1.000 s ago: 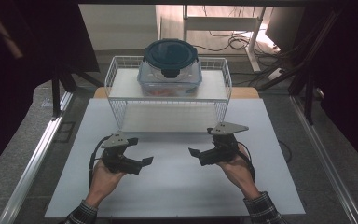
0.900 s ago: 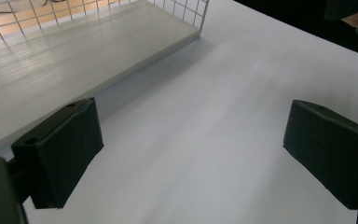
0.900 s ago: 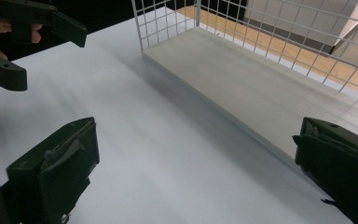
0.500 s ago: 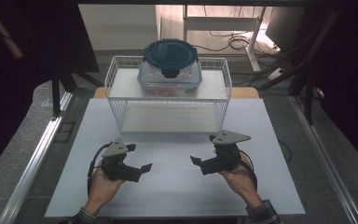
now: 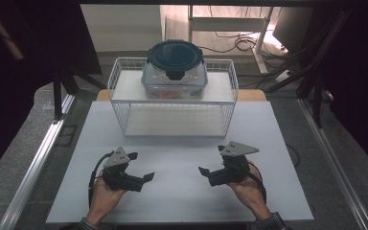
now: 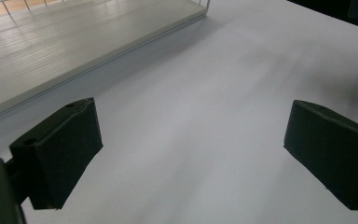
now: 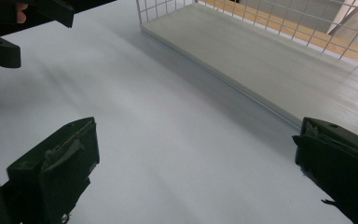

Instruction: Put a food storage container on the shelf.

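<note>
Resting low over the white table (image 5: pixel 182 201), the left tool (image 5: pixel 141 168) and the right tool (image 5: pixel 210 163) point toward each other, well apart, each with its jaws spread wide and nothing between them. Beyond them stands a white wire rack (image 5: pixel 172 117); on its top shelf sits a clear food container (image 5: pixel 174 79) with a dark clip-on lid (image 5: pixel 174 53).
</note>
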A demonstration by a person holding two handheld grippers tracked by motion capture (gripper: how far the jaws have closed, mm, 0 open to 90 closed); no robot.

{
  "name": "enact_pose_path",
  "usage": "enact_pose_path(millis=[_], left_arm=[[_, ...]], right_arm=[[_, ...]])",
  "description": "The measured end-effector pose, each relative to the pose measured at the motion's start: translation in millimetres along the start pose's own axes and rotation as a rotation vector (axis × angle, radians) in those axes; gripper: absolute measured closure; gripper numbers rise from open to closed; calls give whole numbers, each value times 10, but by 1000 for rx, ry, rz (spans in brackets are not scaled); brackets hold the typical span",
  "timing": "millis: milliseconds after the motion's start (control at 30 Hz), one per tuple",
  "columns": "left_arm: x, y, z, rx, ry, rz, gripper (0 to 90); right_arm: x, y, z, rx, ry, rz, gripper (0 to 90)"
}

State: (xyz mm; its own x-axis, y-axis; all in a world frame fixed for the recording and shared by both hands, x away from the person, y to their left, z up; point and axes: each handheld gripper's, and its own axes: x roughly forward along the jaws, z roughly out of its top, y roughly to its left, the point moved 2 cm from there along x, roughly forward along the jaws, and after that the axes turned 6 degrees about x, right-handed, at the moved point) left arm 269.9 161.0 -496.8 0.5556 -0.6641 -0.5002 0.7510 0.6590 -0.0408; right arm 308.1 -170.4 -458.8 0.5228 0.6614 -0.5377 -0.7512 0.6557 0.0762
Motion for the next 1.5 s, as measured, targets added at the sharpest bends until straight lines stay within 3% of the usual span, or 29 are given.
enact_pose_path(millis=[433,767,1500], left_arm=[[-59,-24,-108,-11,2,3,36],[-129,3,-229,-12,27,35,35],[-309,8,-443,-23,62,78,35]], right_arm=[[-66,-6,-171,11,17,-15,0],[-149,-45,-293,48,28,-27,0],[-307,-98,-500,38,51,-75,0]])
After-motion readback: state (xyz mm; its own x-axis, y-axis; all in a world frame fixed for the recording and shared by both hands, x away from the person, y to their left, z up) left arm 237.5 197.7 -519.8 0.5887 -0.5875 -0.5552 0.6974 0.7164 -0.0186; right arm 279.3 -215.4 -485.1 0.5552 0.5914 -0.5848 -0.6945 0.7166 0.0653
